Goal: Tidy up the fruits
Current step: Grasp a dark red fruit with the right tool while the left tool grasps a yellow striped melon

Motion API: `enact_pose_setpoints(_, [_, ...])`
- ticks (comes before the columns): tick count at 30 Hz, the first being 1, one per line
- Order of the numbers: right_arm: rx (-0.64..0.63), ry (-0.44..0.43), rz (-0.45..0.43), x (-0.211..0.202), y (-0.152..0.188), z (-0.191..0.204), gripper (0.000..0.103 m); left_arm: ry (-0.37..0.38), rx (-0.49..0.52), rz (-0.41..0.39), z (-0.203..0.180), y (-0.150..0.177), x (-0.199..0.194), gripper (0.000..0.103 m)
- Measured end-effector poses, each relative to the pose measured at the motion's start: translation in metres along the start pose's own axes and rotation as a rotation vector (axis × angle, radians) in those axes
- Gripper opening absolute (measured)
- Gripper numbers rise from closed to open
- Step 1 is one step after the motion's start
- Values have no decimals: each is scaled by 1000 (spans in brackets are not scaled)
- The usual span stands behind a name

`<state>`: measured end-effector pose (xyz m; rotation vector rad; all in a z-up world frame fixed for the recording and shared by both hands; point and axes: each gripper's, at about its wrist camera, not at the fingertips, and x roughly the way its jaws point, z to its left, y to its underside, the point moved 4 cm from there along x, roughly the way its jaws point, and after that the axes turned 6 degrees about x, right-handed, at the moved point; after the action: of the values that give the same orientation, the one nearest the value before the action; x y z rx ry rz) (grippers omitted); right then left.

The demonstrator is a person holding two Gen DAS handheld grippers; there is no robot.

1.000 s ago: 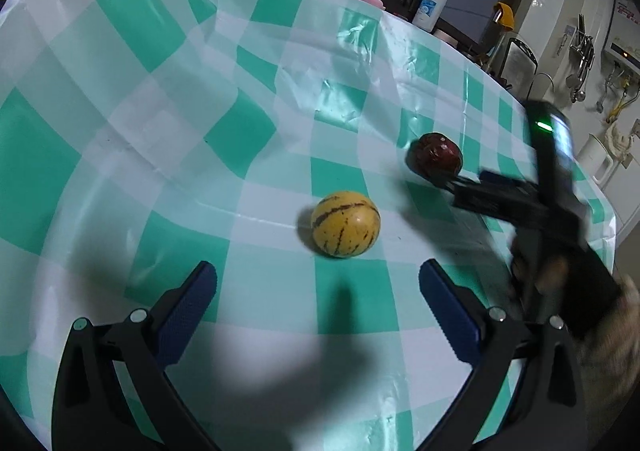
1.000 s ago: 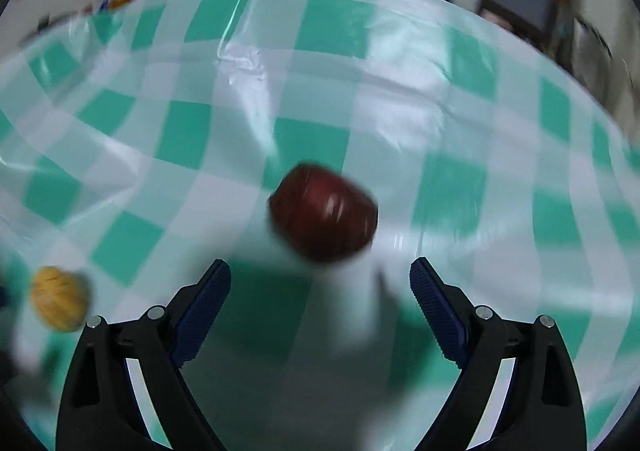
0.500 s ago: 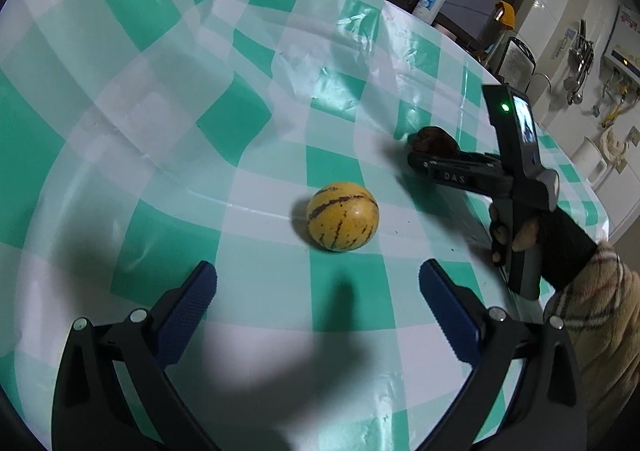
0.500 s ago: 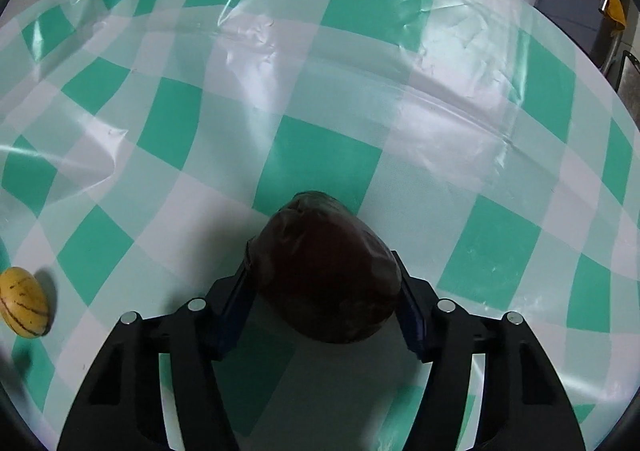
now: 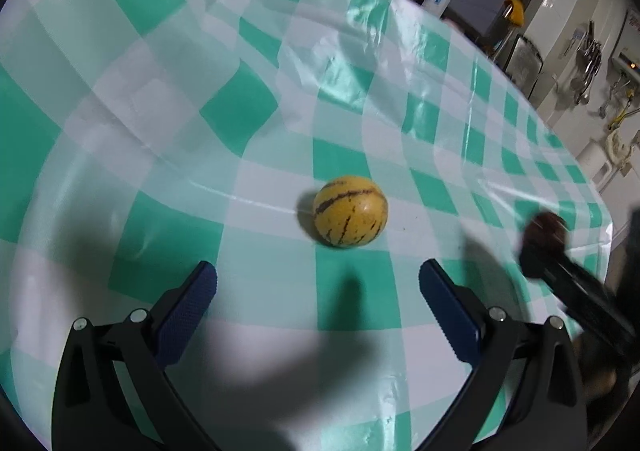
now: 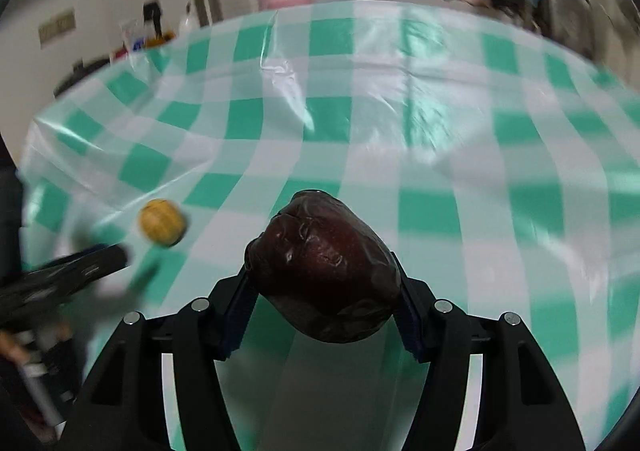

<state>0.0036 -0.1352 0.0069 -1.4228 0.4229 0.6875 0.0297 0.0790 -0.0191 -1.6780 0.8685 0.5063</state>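
Wrinkled dark-red fruit (image 6: 324, 271) clamped in right tool (image 6: 322, 303); striped yellow fruit (image 5: 350, 211) rests apart.

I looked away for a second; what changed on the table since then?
The right tongs have just been closing, now clamped on the dark red fruit, and carried it off toward the table's near right edge. The yellow striped fruit stays put; the left tongs remain open before it.

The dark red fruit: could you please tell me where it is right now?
The dark red fruit is clamped in the right gripper, above the checked tablecloth; in the left wrist view it shows far right of the yellow striped fruit.
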Motion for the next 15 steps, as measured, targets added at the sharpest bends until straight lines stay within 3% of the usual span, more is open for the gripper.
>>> enact_pose_setpoints(8, [69,-2,15,-47,52,-21,60,-169,121,74,-20,-15,27,101])
enact_pose_setpoints(10, [79,-5,16,-48,57,-23,60,-194,138,75,-22,-23,36,95])
enact_pose_setpoints(12, [84,-5,14,-55,64,-27,60,-243,189,83,-26,-29,47,76])
enact_pose_setpoints(13, [82,-3,13,-57,66,-27,60,-254,223,87,-29,-31,51,72])
enact_pose_setpoints(15, [75,0,6,-65,72,-30,60,-245,274,82,-38,-29,52,52])
